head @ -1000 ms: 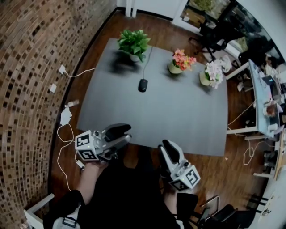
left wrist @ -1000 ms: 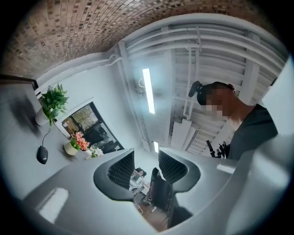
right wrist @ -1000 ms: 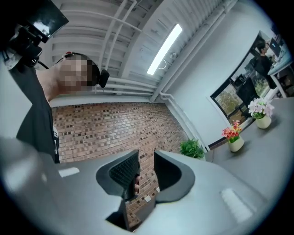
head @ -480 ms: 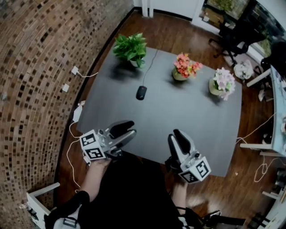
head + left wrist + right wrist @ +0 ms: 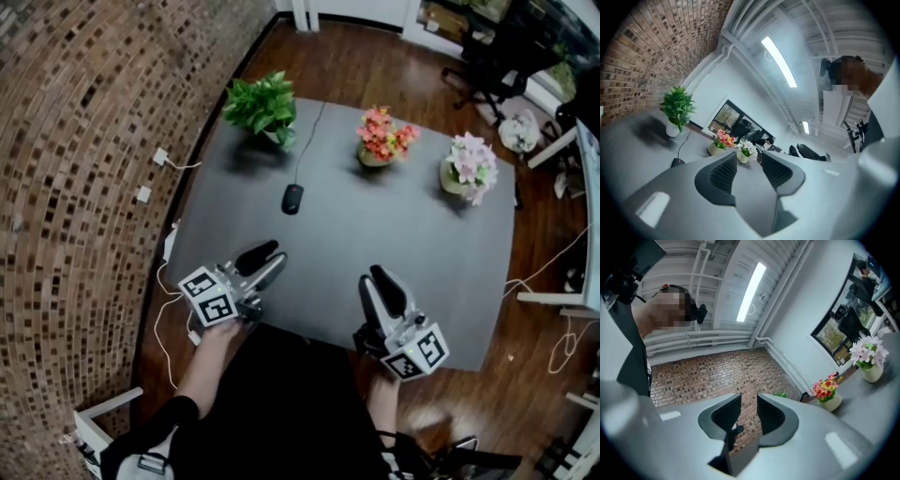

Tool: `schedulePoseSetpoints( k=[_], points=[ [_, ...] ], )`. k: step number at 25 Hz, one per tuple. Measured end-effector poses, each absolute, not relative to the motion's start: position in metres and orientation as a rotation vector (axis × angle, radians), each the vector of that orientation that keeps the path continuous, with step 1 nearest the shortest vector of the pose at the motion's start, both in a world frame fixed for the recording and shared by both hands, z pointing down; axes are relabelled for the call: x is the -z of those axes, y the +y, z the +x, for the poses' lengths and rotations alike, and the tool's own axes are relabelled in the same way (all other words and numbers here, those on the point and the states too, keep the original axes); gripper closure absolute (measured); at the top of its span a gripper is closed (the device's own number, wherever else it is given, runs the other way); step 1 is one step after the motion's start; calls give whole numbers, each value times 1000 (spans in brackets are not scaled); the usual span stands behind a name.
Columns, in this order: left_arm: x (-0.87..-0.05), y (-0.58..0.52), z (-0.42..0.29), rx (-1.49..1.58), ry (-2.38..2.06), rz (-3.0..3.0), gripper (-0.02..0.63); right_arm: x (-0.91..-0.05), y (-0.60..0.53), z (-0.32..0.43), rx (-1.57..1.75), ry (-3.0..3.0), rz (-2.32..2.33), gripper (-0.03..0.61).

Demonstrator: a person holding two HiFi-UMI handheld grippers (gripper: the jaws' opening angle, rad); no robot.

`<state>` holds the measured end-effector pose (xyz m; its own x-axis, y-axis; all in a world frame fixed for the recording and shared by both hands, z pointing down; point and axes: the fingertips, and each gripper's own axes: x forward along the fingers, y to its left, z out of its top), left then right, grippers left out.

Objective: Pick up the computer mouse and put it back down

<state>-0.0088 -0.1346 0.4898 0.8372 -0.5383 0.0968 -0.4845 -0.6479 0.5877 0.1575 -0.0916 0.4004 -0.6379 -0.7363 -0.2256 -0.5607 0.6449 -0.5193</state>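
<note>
Lying on matte grey table (image 5: pixel 403 234) — oval black mouse (image 5: pixel 292 198), thin cord (image 5: pixel 309 141) trailing.

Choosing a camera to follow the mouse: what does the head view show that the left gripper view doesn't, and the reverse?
Only the head view: the right gripper and the wood floor. Only the left gripper view: the ceiling light and, on the left gripper, open fingers with nothing between them. Both: the mouse, the green plant, the pink flowers, the white flowers and the grey table.
</note>
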Motion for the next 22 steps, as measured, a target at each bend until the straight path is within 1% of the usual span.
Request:
schedulePoseSetpoints(
  k=[1,4,5,6,9,15,22],
  points=[
    [-497,-143,-10,96,-762,2391,443,-397,-92,157,566,2443,-1032,499],
    [-527,-175,-16,-3,-845,2391,288,-399,-92,155,581,2450,-1064,499],
    [-541,-189,-20,-59,-893,2387,248,-400,-93,154,588,2457,-1078,499],
    [-556,-205,-24,-127,-950,2382,233,-400,-94,153,590,2463,-1091,499],
    [-614,-252,-36,-335,-1090,2347,206,-398,-96,153,588,2463,-1140,499],
    [-734,-319,-44,-727,-1248,2232,202,-391,-93,143,592,2489,-1214,499],
    [-800,-350,-43,-899,-1281,2128,202,-391,-94,132,602,2497,-1279,499]
  ],
)
